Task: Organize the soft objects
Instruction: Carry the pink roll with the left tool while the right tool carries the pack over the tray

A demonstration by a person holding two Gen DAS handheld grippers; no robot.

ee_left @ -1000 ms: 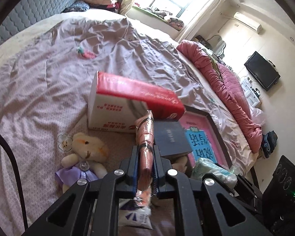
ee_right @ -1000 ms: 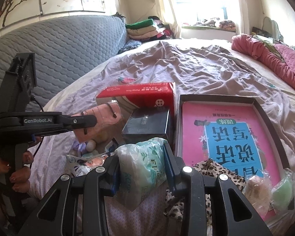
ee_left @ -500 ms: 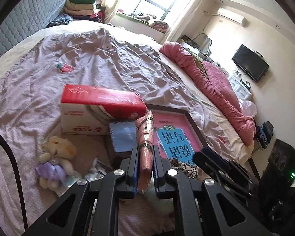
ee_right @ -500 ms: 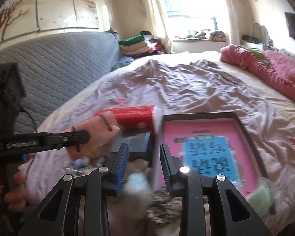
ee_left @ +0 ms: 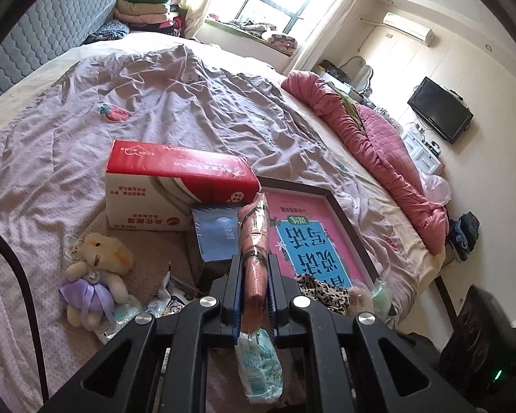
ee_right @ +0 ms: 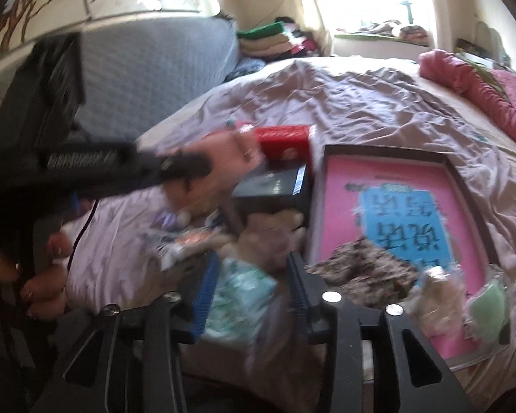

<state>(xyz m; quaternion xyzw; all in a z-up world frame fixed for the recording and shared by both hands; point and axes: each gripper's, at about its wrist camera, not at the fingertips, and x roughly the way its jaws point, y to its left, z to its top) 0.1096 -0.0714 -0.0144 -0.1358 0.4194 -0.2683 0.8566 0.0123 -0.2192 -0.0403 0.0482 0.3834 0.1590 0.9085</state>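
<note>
My left gripper [ee_left: 254,261] is shut on a flat pink wrapped pack [ee_left: 254,237] and holds it above the bed clutter; it also shows in the right wrist view [ee_right: 220,158], blurred. My right gripper [ee_right: 254,268] is open, and the pale green tissue pack [ee_right: 237,296] lies on the bed between its fingers, loose. That tissue pack also shows in the left wrist view [ee_left: 259,364]. A dark-framed tray [ee_left: 347,216] holds a pink and blue book [ee_left: 309,237], a leopard-print cloth [ee_left: 321,290] and small bagged soft items [ee_right: 488,296]. A teddy bear [ee_left: 96,272] lies at the left.
A red and white tissue carton [ee_left: 175,186] and a dark blue box [ee_left: 216,234] stand beside the tray on the wrinkled lilac bedsheet [ee_left: 189,103]. A rolled pink quilt [ee_left: 371,137] lies along the right edge. Folded clothes [ee_left: 144,10] are stacked by the padded headboard [ee_right: 148,69].
My right gripper opened and let go of the green tissue pack, which now lies on the bed. My left gripper moved right toward the tray with the pink pack in it.
</note>
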